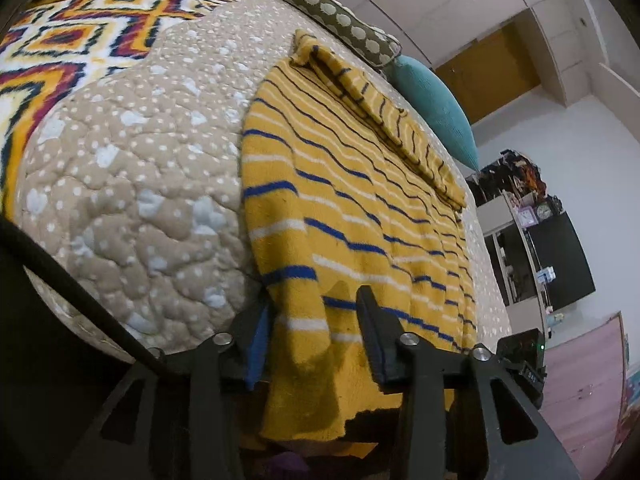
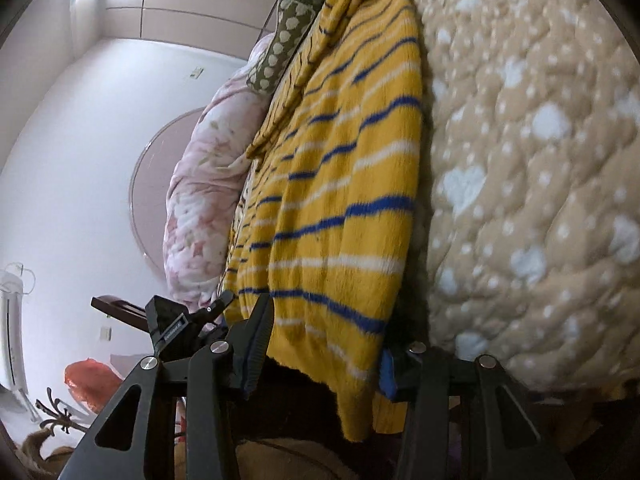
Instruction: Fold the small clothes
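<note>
Left hand-held gripper (image 1: 316, 320): jaws spread apart, straddling the near hem of the yellow striped sweater (image 1: 352, 184); cloth lies between the pads, not pinched as far as I can see.
Right hand-held gripper (image 2: 324, 336): also spread wide, a thick bunch of the hem hanging between its fingers; no squeeze visible.
Sweater position: laid flat on the bed, near edge drooping over the bed's side toward both grippers; one sleeve (image 1: 384, 108) already folded across the body at the far side.
Risk, grip: if the jaws close on only the top layer, my guess is the fold will drag unevenly and the lower layer will stay behind.
Risk, slide: hem hangs off the edge; a pull toward me could slip the whole garment off the bed.
Risk, sleeve: a quick lift may flip the folded sleeve back open. Knit looks soft and stretchy, likely to sag between two hold points.
Surface: beige quilted bedspread (image 1: 132, 184) with pale hearts and dots, puffy, probably grabs the knit a little.
Bed extras: patterned blanket (image 1: 60, 40), olive dotted pillow (image 1: 336, 12), teal cushion (image 1: 436, 108), pink floral duvet (image 2: 204, 184).
Room: white walls, panelled ceiling, cluttered dark shelf (image 1: 532, 216) to one side.
</note>
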Available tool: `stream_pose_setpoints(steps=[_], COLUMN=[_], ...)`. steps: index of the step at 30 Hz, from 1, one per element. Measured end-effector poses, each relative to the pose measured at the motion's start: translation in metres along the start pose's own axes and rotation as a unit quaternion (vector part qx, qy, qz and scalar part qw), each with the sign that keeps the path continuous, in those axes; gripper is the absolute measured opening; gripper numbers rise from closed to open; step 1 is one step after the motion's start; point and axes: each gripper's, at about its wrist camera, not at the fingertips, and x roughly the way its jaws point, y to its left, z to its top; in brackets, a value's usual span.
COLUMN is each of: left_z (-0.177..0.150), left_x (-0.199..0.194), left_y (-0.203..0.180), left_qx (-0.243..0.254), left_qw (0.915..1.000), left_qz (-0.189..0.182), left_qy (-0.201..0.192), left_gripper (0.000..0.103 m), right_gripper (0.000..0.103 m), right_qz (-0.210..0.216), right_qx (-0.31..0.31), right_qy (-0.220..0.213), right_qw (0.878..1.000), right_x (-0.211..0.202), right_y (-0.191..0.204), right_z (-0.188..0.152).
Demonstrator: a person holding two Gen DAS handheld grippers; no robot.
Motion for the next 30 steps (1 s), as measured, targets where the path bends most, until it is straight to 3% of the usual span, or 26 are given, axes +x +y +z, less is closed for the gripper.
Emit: stream_pose_setpoints(steps=[11, 13, 14, 15, 16, 17, 18, 21, 30], left_z=[-0.013, -0.012, -0.011, -0.011, -0.009, -0.006, -0.004, 0.005, -0.007], left_x=[0.008, 0.009, 0.010, 0.010, 0.010, 0.008, 0.006, -0.005, -0.049], left_y=[-0.008, -0.010, -0.010, -0.011, -0.011, -0.010, -0.010, -0.021, -0.067], left_qx=[0.009, 0.010, 0.010, 0.010, 0.006, -0.003, -0.006, 0.016, 0.090], left_qw=[0.9999, 0.9994, 0.9989, 0.9980, 0.9976, 0.9977, 0.9975, 0.9960, 0.9929], left_qz=[0.008, 0.030, 0.045, 0.062, 0.067, 0.067, 0.069, 0.087, 0.073], left_qy=[0.011, 0.011, 0.012, 0.013, 0.015, 0.015, 0.013, -0.005, -0.029], left_gripper=[0.041, 0.036, 0.024, 0.015, 0.014, 0.011, 0.010, 0.008, 0.008], right_gripper=[0.039, 0.039, 0.039, 0.036, 0.032, 0.017, 0.011, 0.009, 0.007], right_qz=[-0.019, -0.023, -0.025, -0.027, -0.032, -0.040, -0.049, -0.062, -0.073], right_qx=[-0.017, -0.022, -0.023, -0.023, -0.023, -0.021, -0.020, -0.037, -0.124], right_qy=[0.018, 0.020, 0.021, 0.022, 0.022, 0.022, 0.023, 0.022, 0.036], right_qw=[1.000, 0.999, 0.999, 0.999, 0.999, 0.999, 0.998, 0.997, 0.989], right_x=[0.015, 0.014, 0.015, 0.015, 0.017, 0.020, 0.021, 0.018, -0.011], right_y=[0.010, 0.008, 0.009, 0.009, 0.011, 0.014, 0.015, 0.024, 0.068], right_z=[0.002, 0.001, 0.001, 0.000, 0.001, 0.001, 0.001, 0.002, -0.002])
